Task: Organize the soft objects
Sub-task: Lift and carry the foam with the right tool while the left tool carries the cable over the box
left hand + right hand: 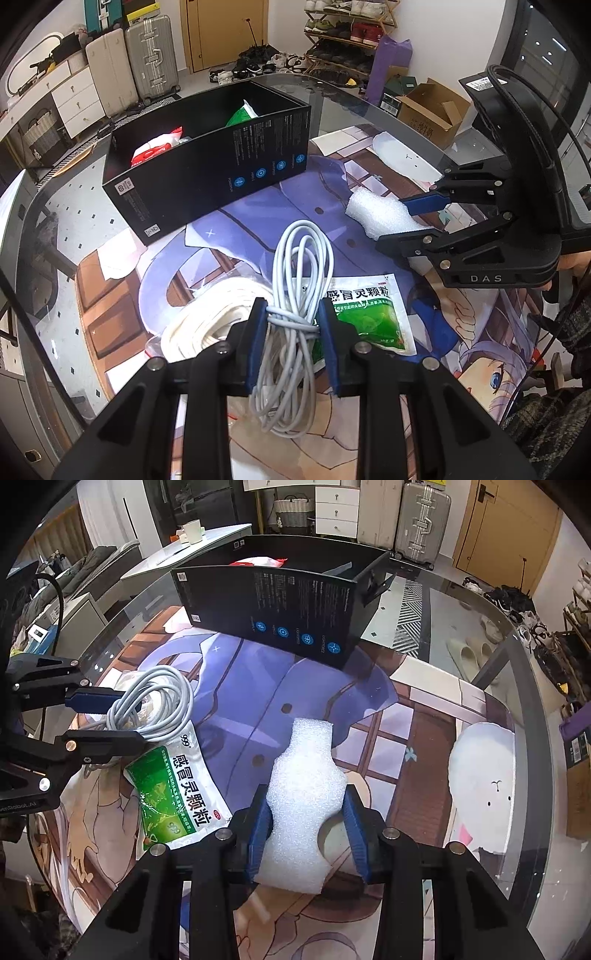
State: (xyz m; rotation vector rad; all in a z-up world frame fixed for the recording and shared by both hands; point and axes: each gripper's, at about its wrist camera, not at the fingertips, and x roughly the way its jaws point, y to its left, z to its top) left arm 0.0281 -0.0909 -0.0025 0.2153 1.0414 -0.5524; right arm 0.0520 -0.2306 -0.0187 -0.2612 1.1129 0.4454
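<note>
Two packets already in the black box (pixel 207 162); left gripper (pixel 291 321) clamped on cable bundle (pixel 295 295), right gripper (pixel 306 834) squeezing foam piece (pixel 306 794), green sachet (pixel 173 794) waiting on the worktop (pixel 480 635)

Green-and-white foil sachet (pixel 171 794): "999" and "感冒灵颗粒" in dark print. Right claw (pixel 424 221), black frame: "DAS". Left claw (pixel 110 716), black frame: partial "enRobot.AI". Black cardboard box (pixel 280 605): fine print illegible.

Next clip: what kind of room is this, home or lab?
Most likely a home, near the entrance: a shoe rack with shoes loose on the floor, suitcases against the wall, and a glass table as the work surface.
</note>
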